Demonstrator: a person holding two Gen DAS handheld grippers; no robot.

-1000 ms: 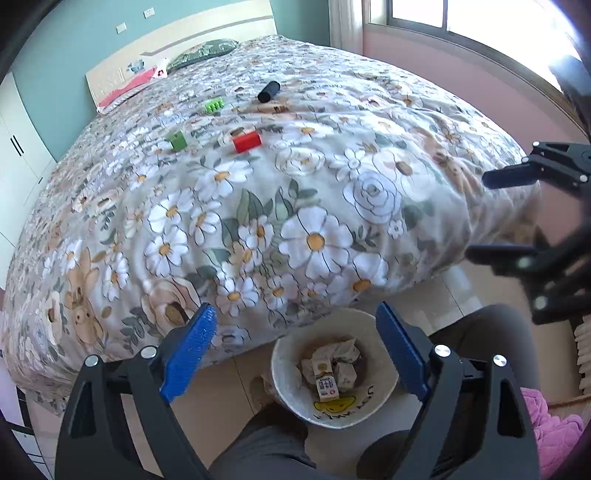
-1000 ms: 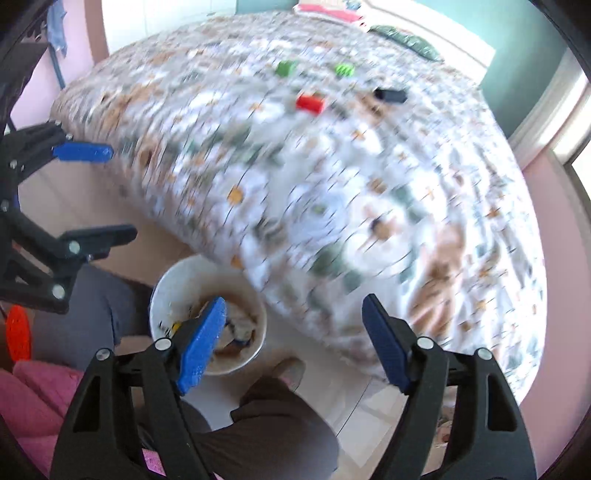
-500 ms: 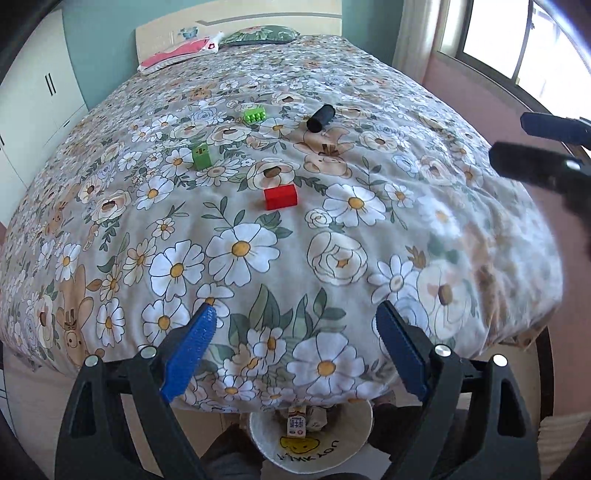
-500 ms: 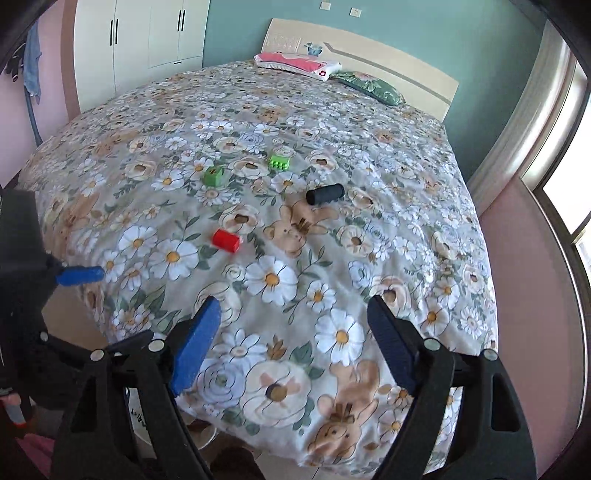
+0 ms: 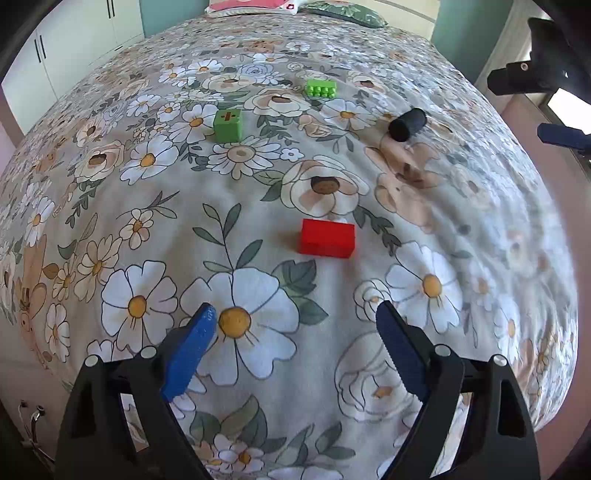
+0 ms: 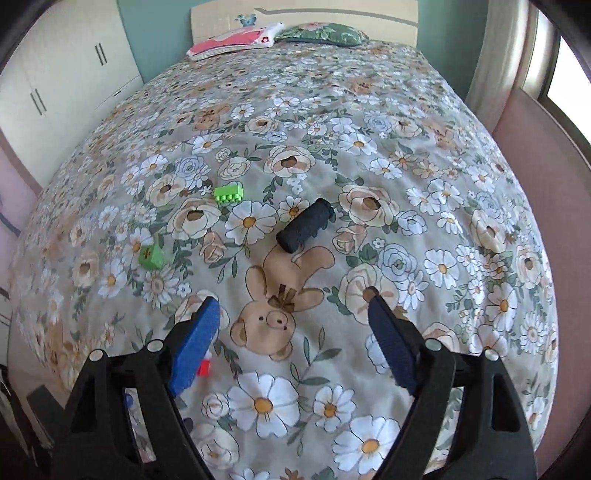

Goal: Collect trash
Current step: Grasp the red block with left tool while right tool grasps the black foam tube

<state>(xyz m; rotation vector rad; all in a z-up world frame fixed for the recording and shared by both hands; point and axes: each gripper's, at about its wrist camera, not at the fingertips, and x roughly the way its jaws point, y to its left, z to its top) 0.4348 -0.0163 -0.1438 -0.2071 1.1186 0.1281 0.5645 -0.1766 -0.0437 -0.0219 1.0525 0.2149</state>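
Note:
A red brick [image 5: 327, 238] lies on the flowered bedspread, just ahead of my open, empty left gripper [image 5: 295, 332]. Farther off lie a green cube [image 5: 228, 125], a green studded brick [image 5: 321, 88] and a black cylinder [image 5: 406, 123]. In the right wrist view my right gripper [image 6: 291, 325] is open and empty above the bedspread, with the black cylinder [image 6: 304, 229] ahead of it, the green studded brick [image 6: 228, 194] and green cube [image 6: 150, 256] to the left, and the red brick [image 6: 203, 367] partly hidden behind its left finger. The right gripper shows at the left wrist view's right edge [image 5: 554, 129].
The bed [image 6: 369, 129] fills both views. Two pillows [image 6: 280, 35] lie at the headboard. White wardrobes [image 6: 55, 81] stand to the left. A pink wall and window [image 6: 554, 110] are to the right.
Both grippers have risen from the bin on the floor and moved forward over the bed. The bin has left both views. The red brick is now close ahead of the left gripper.

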